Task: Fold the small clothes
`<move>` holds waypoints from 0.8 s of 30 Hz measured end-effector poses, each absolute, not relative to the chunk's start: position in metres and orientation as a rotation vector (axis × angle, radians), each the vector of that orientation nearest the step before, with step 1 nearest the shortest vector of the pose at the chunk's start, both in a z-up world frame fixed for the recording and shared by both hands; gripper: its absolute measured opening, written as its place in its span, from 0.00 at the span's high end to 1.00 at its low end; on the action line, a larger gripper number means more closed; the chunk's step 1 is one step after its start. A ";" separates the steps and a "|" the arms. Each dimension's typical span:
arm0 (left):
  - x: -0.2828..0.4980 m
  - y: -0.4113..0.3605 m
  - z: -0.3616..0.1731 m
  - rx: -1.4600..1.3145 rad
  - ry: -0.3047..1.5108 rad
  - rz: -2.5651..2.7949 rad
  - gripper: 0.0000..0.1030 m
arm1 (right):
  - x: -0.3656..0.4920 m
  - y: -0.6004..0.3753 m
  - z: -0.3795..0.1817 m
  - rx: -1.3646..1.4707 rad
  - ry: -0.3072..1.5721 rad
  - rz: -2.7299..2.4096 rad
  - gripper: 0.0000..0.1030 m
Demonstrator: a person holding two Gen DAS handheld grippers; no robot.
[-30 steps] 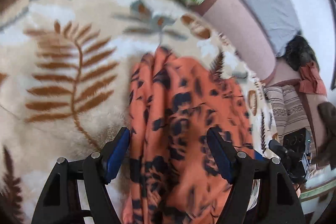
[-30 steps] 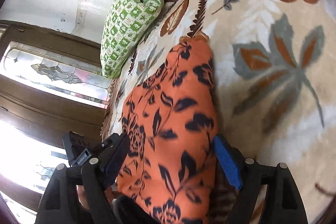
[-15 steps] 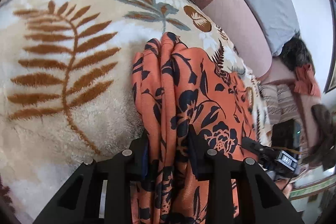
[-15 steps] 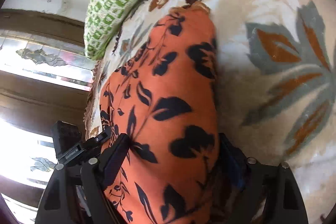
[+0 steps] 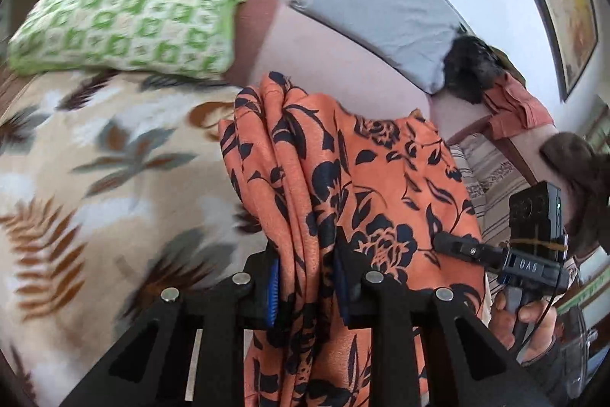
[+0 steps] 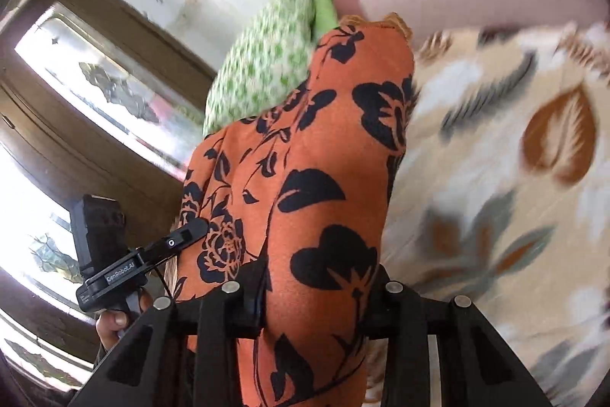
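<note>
An orange garment with black flowers (image 5: 381, 178) hangs lifted above the leaf-patterned blanket (image 5: 95, 178). My left gripper (image 5: 307, 277) is closing, and its blue pads (image 5: 271, 292) press a bunched fold of the cloth. In the right wrist view the same garment (image 6: 324, 178) rises smooth between the jaws of my right gripper (image 6: 316, 288), which is closing too and squeezes the cloth. The garment stretches between both grippers. A hand (image 5: 533, 323) holds the right tool at the left wrist view's right edge.
A green patterned pillow (image 5: 126, 21) lies at the blanket's far end against a pink backrest (image 5: 343, 63). A grey pillow (image 5: 381, 10) and a heap of clothes (image 5: 511, 102) sit further right. A wooden-framed window (image 6: 95, 63) stands to the left.
Both grippers went from open around the garment to closed on it. They have risen, lifting the cloth off the blanket, and both views now tilt up towards the pillow and the wall.
</note>
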State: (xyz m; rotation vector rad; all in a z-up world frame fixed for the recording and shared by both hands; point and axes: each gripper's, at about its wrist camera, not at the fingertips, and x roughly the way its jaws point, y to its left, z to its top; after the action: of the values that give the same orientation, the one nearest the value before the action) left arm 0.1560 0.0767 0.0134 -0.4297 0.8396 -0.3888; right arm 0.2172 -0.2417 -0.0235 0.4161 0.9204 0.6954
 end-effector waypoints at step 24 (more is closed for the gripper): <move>0.190 0.002 -0.041 -0.107 0.918 -0.088 0.39 | 0.212 -0.286 -0.090 0.281 0.880 0.363 0.17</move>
State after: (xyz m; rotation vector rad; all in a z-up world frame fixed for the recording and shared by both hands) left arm 0.1904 0.0021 -0.0413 -0.1066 0.9184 -0.0879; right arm 0.2120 -0.2862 -0.0899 0.2808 0.8797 0.3629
